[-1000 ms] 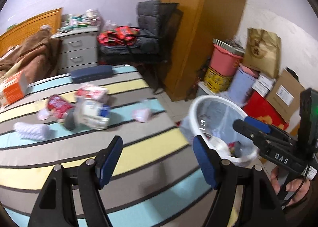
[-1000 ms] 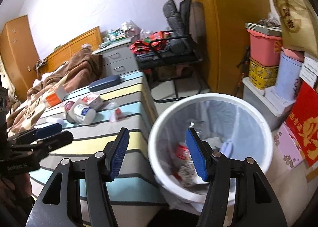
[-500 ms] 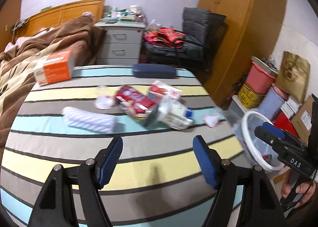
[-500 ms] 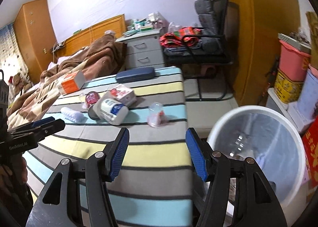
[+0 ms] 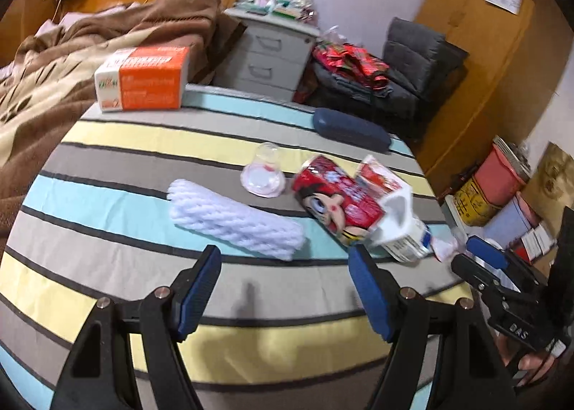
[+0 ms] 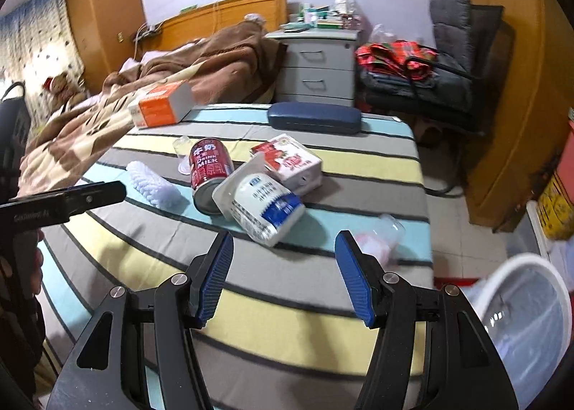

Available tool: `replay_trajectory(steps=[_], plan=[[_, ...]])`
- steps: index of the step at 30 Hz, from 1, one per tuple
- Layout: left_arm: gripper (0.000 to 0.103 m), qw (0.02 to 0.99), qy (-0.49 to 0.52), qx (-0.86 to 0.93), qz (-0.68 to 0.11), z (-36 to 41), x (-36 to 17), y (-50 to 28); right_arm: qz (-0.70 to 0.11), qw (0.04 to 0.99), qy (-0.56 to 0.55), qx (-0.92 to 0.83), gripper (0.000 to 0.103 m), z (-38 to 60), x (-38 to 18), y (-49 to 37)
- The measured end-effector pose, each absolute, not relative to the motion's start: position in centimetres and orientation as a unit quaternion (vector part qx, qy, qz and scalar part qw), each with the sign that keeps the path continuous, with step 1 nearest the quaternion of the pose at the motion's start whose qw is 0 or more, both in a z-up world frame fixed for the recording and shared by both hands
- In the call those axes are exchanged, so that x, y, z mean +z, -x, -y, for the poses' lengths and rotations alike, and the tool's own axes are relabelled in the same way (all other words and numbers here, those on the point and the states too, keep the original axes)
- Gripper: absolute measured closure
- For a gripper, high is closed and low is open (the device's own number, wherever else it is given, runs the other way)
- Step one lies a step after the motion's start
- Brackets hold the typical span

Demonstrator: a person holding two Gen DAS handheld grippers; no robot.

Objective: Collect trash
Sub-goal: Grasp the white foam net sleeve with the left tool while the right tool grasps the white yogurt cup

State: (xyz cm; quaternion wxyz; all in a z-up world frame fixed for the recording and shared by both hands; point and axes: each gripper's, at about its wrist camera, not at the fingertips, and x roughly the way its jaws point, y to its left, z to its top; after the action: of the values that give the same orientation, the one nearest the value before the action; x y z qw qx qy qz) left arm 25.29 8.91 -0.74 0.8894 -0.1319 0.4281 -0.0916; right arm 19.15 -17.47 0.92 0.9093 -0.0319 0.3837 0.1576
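Your bin is sitting at 4 o'clock in the right view, its contents blurred, maybe empty. Both your left gripper and right gripper are hanging released, gripping nothing. The trash is lying on the striped cloth: the can is pointing its long axis toward 12 o'clock, the bottle toward 4.
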Motion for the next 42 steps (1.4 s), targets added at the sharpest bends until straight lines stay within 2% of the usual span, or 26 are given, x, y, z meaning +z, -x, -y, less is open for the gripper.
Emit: replay_trajectory(steps=[9,19,24,30,37,38,40,42], plan=[[0.028,0.863,0.212,-0.074,-0.453,-11.2,-3.2,-29.0,-0.407,0.89,0.054,0.2,0.042,16.3,0.0,-22.0],[0.028,0.849,0.217,-0.051,-0.479,-11.1,-4.9,-31.8,-0.42,0.877,0.109,0.205,0.042,15.3,-0.8,-22.9],[0.028,0.854,0.175,-0.035,-0.488,-10.2,-4.8,-32.6,-0.422,0.875,0.123,0.203,0.042,15.1,-0.7,-22.9],[0.029,0.864,0.062,-0.014,-0.499,-8.3,-4.8,-31.8,-0.422,0.873,0.142,0.198,0.042,14.7,-0.8,-23.4],[0.049,0.866,0.053,-0.04,-0.496,-8.4,-4.3,-30.2,-0.425,0.875,0.119,0.196,0.043,15.0,-0.7,-23.2],[0.049,0.866,0.05,-0.043,-0.496,-8.3,-4.3,-30.1,-0.425,0.876,0.111,0.197,0.048,15.0,-0.6,-23.1],[0.051,0.867,0.038,-0.054,-0.493,-8.0,-4.2,-29.6,-0.426,0.877,0.103,0.199,0.053,15.1,-0.5,-22.8],[0.054,0.864,0.024,-0.065,-0.498,-7.8,-4.1,-29.0,-0.424,0.877,0.095,0.207,0.063,15.1,-0.4,-22.4]])
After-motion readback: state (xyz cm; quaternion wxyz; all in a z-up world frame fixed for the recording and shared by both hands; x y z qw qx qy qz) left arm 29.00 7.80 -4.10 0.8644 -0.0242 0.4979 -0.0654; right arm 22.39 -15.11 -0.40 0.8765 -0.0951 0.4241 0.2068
